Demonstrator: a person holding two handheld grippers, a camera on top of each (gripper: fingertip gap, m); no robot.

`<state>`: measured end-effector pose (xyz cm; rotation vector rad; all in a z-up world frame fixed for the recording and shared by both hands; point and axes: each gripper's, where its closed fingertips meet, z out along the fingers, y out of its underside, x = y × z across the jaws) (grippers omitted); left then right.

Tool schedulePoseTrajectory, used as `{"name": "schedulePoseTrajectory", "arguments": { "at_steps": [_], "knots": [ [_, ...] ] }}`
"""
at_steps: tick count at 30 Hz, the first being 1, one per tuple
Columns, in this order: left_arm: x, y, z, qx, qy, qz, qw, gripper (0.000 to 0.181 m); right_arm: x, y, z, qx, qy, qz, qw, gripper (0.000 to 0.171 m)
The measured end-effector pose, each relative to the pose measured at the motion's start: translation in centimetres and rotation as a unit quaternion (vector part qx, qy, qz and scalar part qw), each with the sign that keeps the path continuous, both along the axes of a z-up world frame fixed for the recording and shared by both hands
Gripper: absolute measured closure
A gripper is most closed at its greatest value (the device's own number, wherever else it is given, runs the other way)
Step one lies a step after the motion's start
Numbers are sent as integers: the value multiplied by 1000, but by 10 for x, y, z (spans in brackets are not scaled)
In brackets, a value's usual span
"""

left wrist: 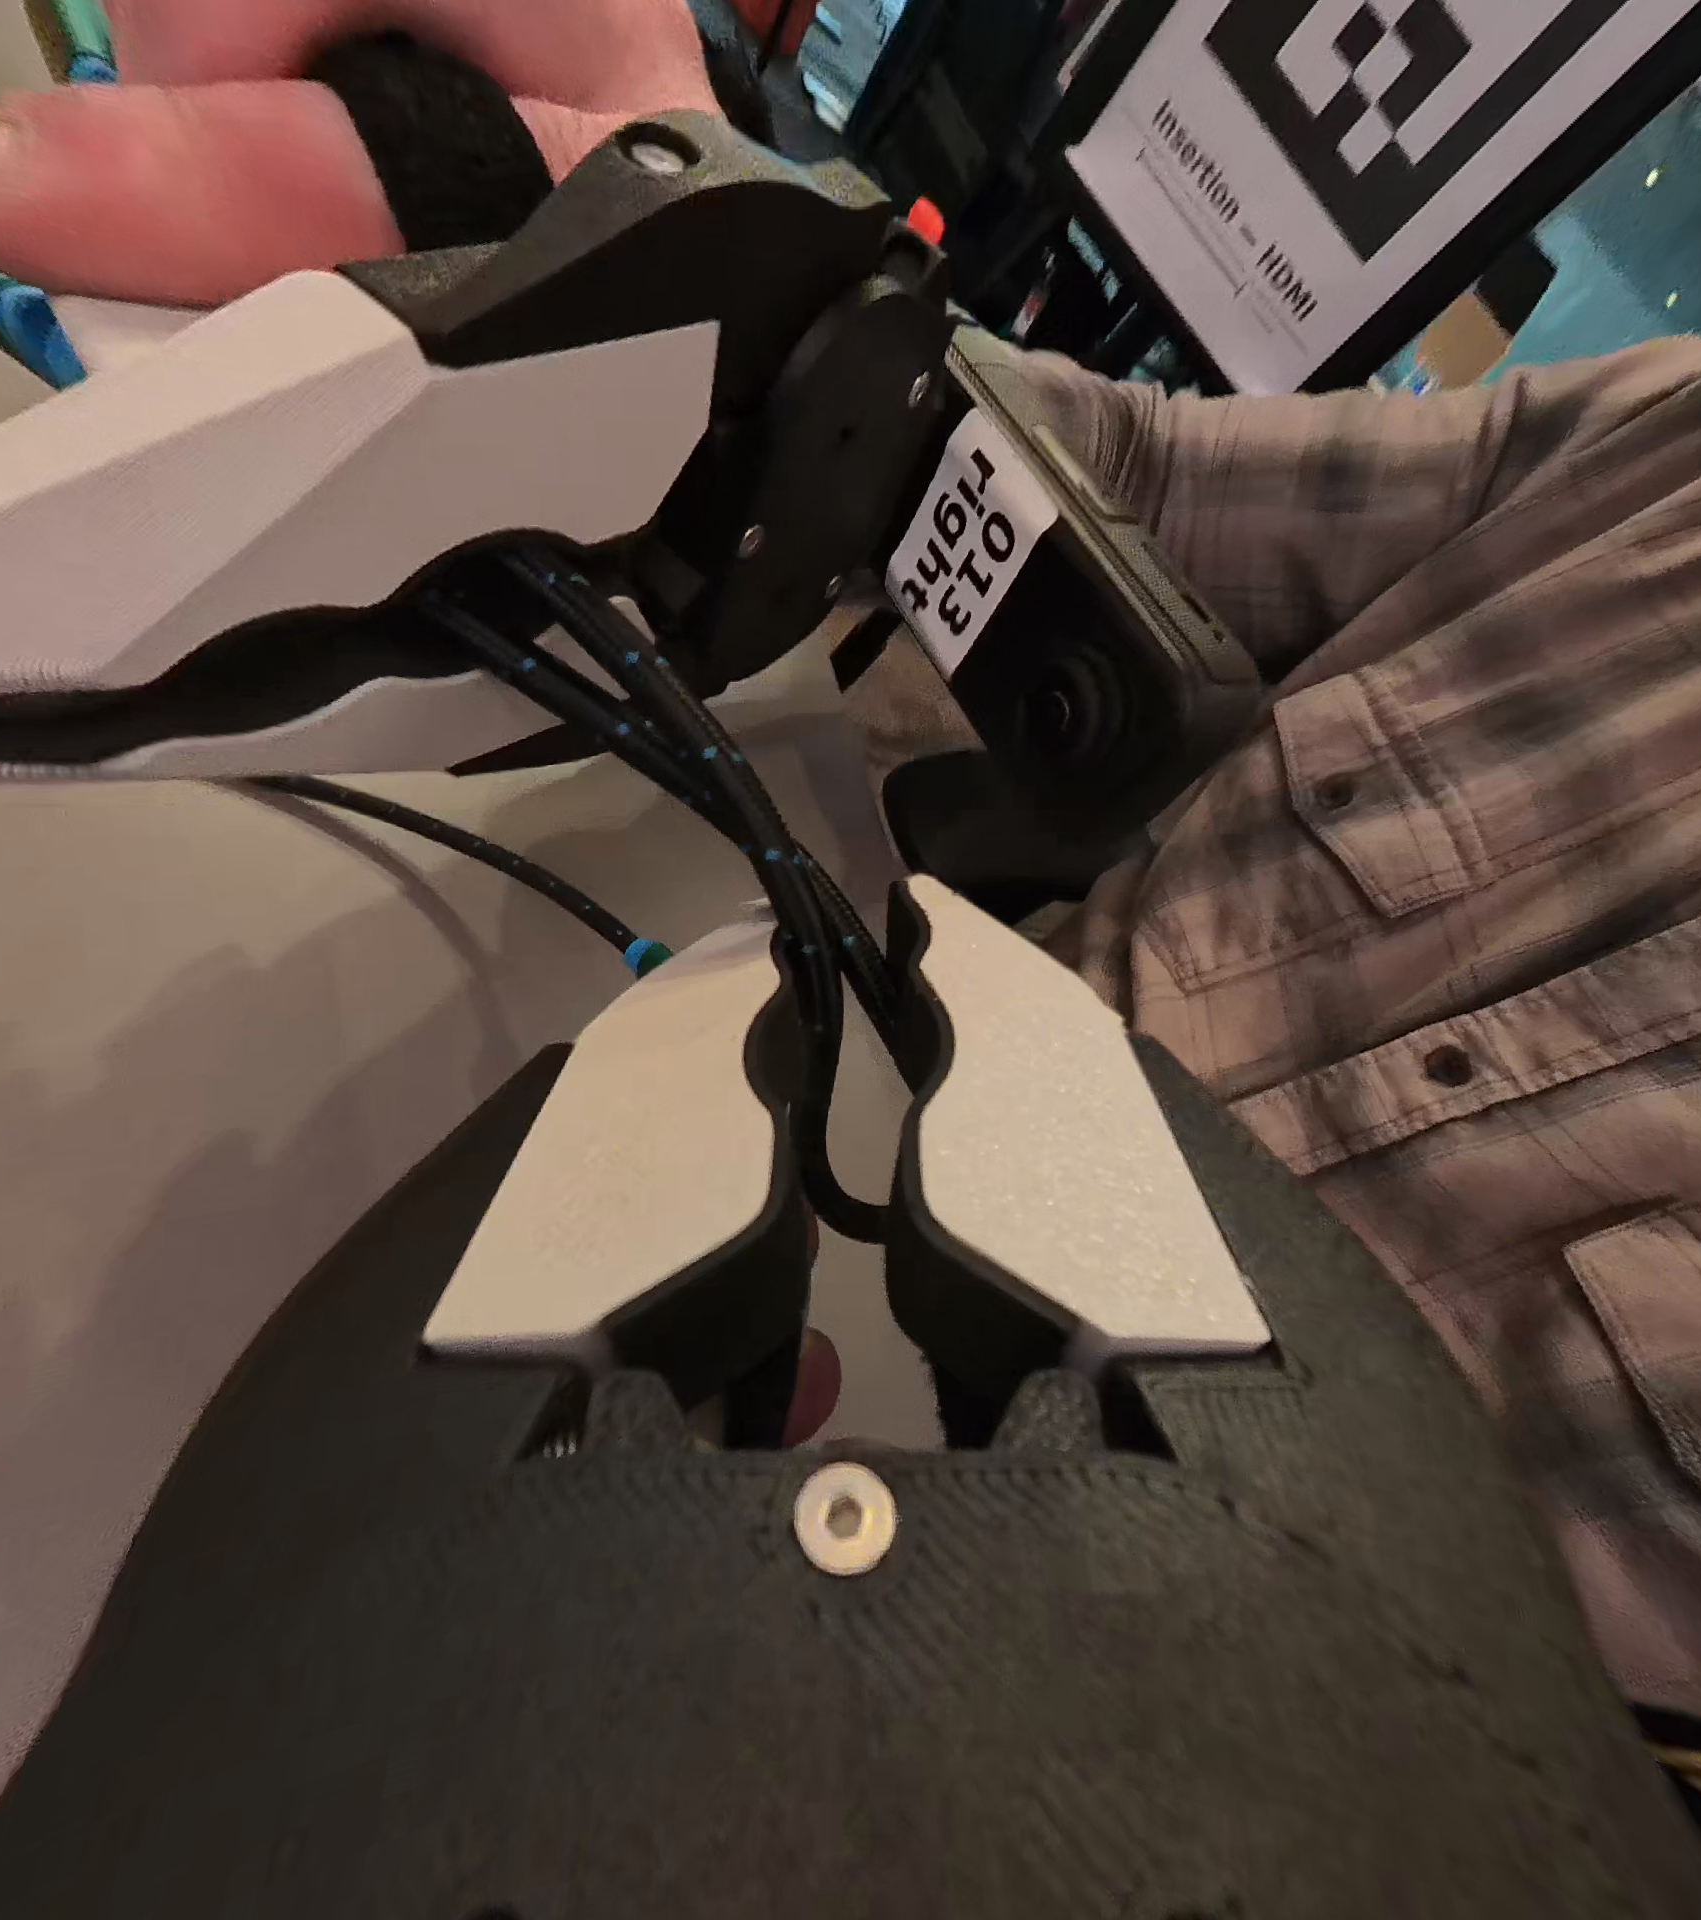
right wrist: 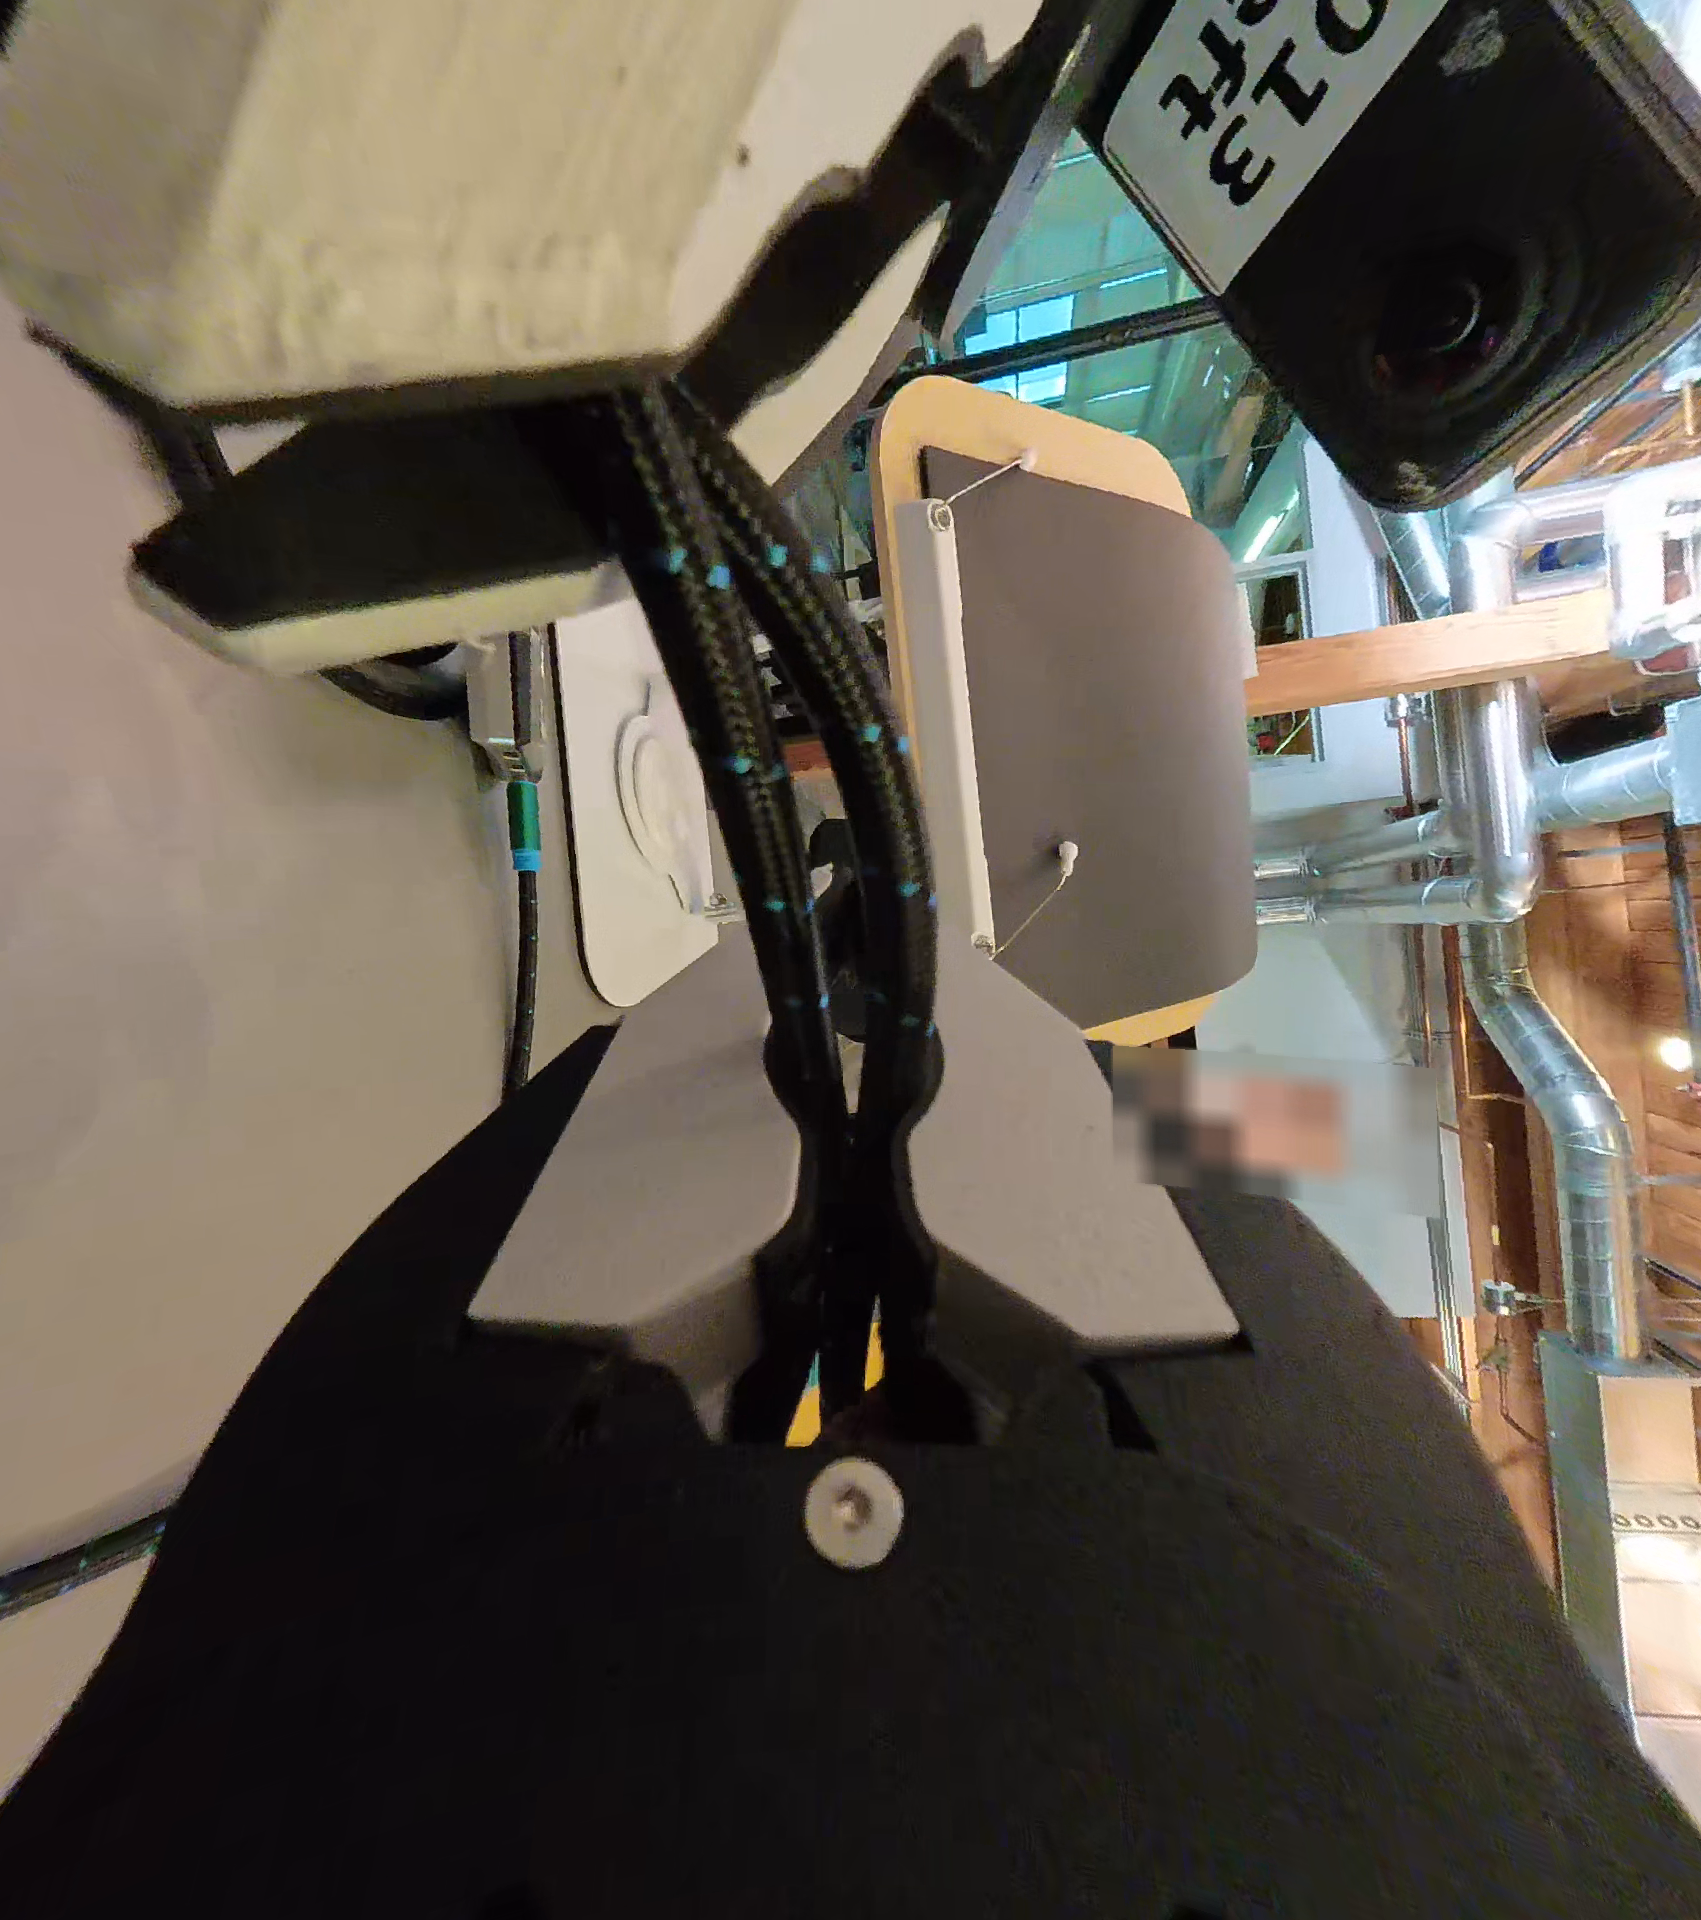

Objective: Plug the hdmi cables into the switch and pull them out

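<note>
Black braided hdmi cables with blue flecks run as a bundle between both grippers. My left gripper is closed on the bundle, which loops down between its white fingers. The right gripper lies across the upper left, shut on the same cables. In the right wrist view my right gripper pinches the cables, and the left gripper clamps them above. A small grey switch sits on the table with one green-ended plug in it.
A person's hand holds the right gripper, with a plaid shirt close on the right. A black-and-white marker sign stands behind. A white panel and a wooden board with a black plate stand beyond the switch. A loose cable end lies on the white table. The tips of one gripper are about 12 cm away from the tips of the other.
</note>
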<state>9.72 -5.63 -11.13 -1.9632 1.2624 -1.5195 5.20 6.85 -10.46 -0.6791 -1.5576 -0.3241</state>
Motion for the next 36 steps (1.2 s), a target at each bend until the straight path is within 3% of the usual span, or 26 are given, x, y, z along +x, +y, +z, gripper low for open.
{"name": "schedulePoseTrajectory", "arguments": {
  "at_steps": [3, 8, 14, 22, 27, 29, 30, 31, 34, 36],
  "knots": [
    [0, 1, -6, 19, 1, 15, 1000, 169, 0, -1, -7, -15, -32, 2, 999, 171],
    [-9, 22, -13, 130, 40, 80, 987, 147, 3, 3, -25, -85, -81, -16, 993, 171],
    [-29, 35, -20, 305, 152, 102, 935, 121, 3, 5, -34, -129, -108, -30, 985, 171],
    [-52, 36, -36, 325, 231, 118, 910, 130, 0, 3, -35, -143, -94, -31, 985, 171],
    [-74, 36, -58, 310, 310, 106, 893, 115, 2, 9, -28, -122, -76, -51, 988, 171],
    [-72, 35, -52, 326, 290, 107, 893, 155, 4, 11, -25, -112, -76, -55, 989, 171],
    [-70, 35, -48, 321, 278, 112, 898, 159, 4, 11, -24, -112, -75, -54, 989, 171],
    [-71, 37, -47, 321, 282, 116, 897, 151, 4, 11, -23, -105, -77, -56, 990, 171],
    [-72, 32, -50, 269, 281, 111, 915, 89, 4, 11, -23, -85, -84, -60, 991, 171],
    [-76, 35, -46, 273, 282, 119, 912, 84, 6, 14, -24, -68, -94, -71, 991, 171]
  ]
}}
